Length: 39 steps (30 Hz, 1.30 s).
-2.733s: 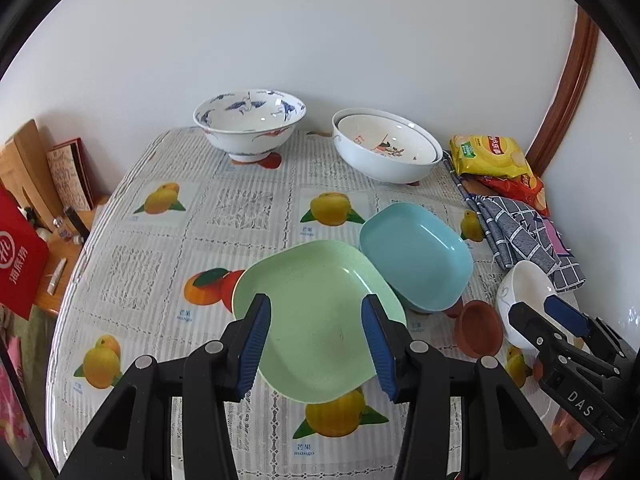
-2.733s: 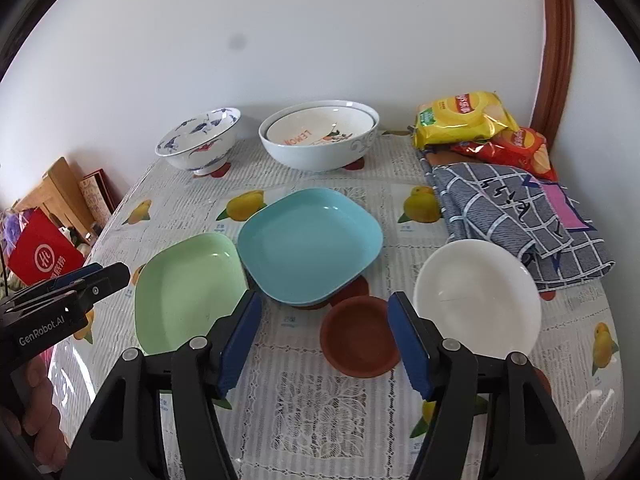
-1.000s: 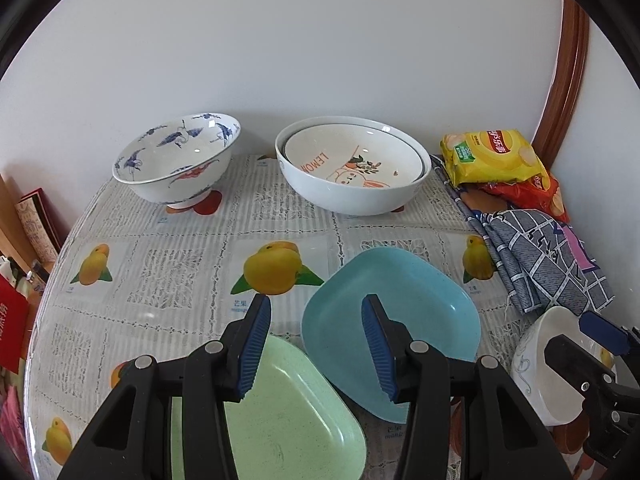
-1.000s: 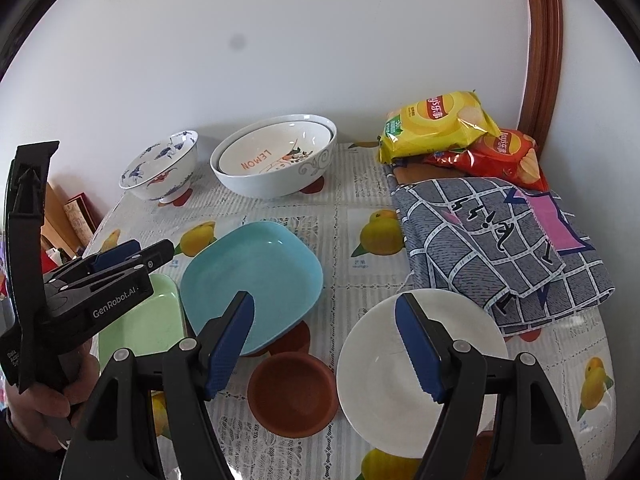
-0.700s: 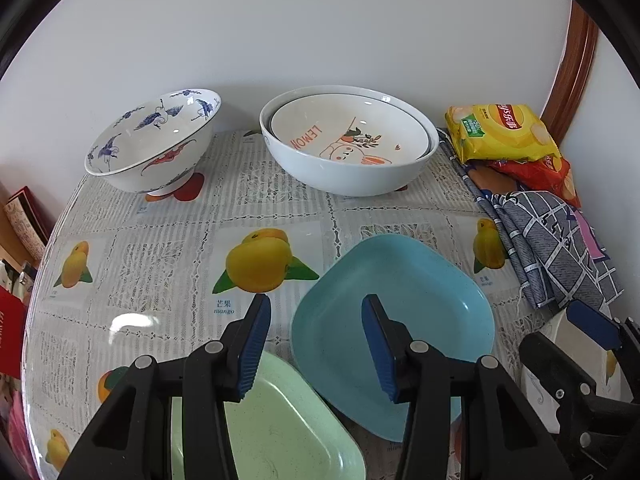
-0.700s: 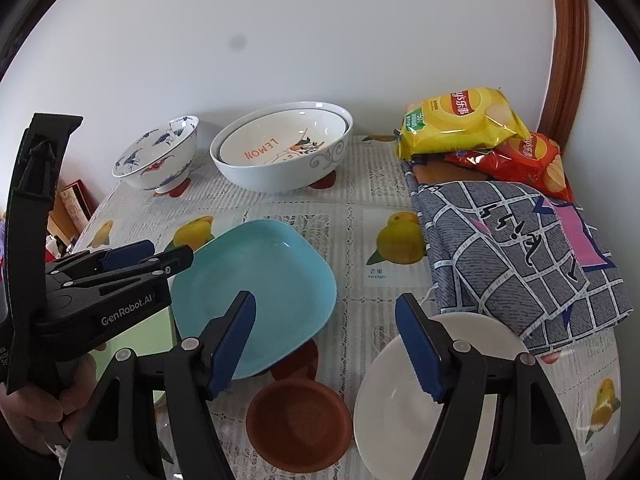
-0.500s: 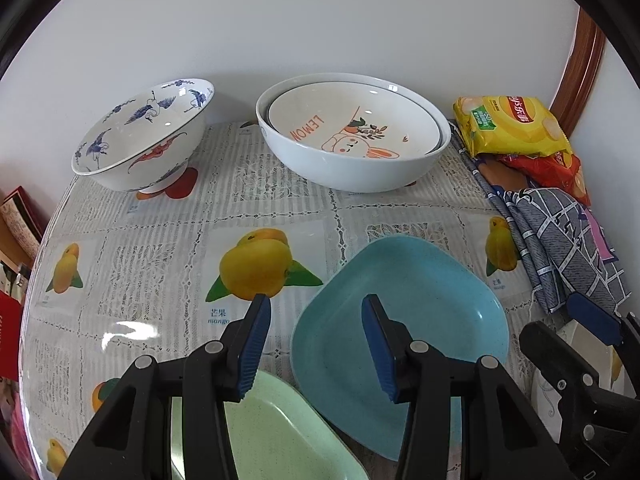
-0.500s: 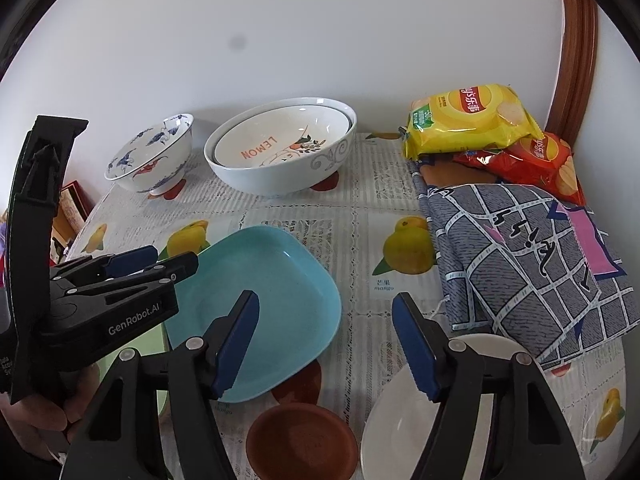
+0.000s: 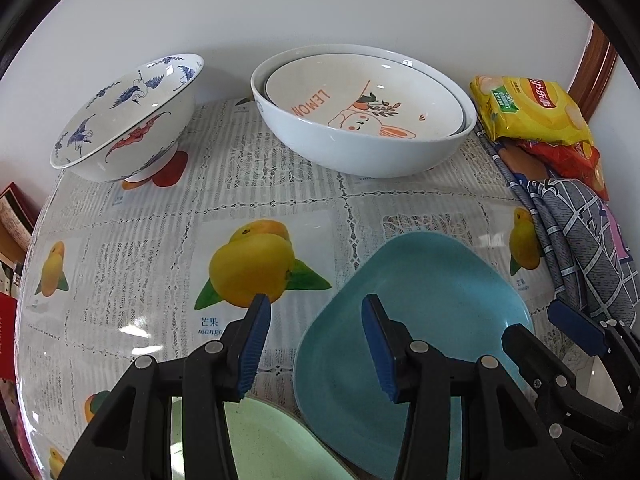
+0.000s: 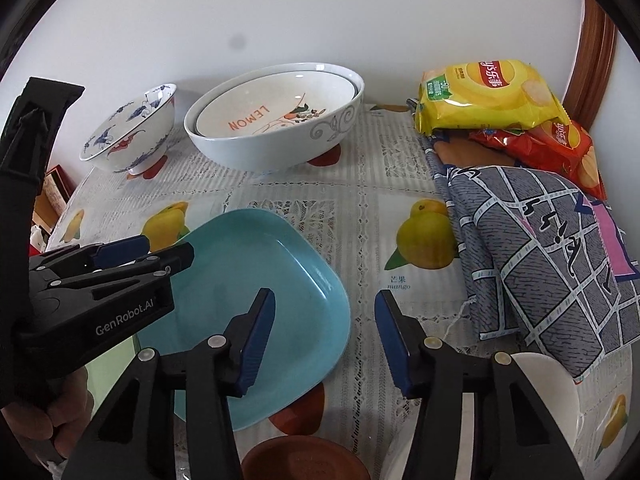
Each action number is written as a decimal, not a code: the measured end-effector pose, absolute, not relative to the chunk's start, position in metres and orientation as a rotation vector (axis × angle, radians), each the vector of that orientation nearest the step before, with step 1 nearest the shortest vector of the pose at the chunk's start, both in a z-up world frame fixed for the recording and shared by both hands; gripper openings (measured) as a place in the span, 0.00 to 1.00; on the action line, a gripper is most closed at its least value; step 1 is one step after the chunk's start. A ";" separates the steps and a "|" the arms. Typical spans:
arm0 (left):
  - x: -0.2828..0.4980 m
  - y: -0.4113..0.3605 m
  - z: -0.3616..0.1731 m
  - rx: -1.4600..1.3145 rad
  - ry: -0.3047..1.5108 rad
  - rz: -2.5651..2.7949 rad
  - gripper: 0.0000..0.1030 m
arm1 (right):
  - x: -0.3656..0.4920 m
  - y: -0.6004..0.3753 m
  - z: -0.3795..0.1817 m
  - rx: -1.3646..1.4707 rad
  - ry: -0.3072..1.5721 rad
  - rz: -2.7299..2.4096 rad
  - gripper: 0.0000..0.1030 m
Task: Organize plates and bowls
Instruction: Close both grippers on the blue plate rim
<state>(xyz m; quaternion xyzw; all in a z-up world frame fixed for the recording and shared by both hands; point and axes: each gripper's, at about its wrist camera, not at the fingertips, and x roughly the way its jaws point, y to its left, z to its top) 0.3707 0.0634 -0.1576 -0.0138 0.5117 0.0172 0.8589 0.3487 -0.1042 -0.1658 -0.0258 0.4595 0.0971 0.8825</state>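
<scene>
Both grippers point steeply down over the blue plate (image 10: 256,292), which lies on the fruit-print tablecloth (image 9: 132,264): the left gripper (image 9: 312,344) straddles the plate's left edge, jaws parted and gripping nothing, while the right gripper (image 10: 325,340) straddles its right edge, jaws closing with no pad pressing on the rim. Against the white wall (image 10: 280,12) stand the nested white bowls (image 10: 276,128) and the blue-patterned bowl (image 10: 128,132). The green plate (image 9: 260,444), white plate (image 10: 560,392) and brown saucer (image 10: 304,460) sit nearest the cameras.
</scene>
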 end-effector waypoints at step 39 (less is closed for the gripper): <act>0.323 0.079 -0.098 -0.152 0.942 -0.043 0.21 | 0.309 -0.121 -0.108 0.017 0.816 0.154 0.03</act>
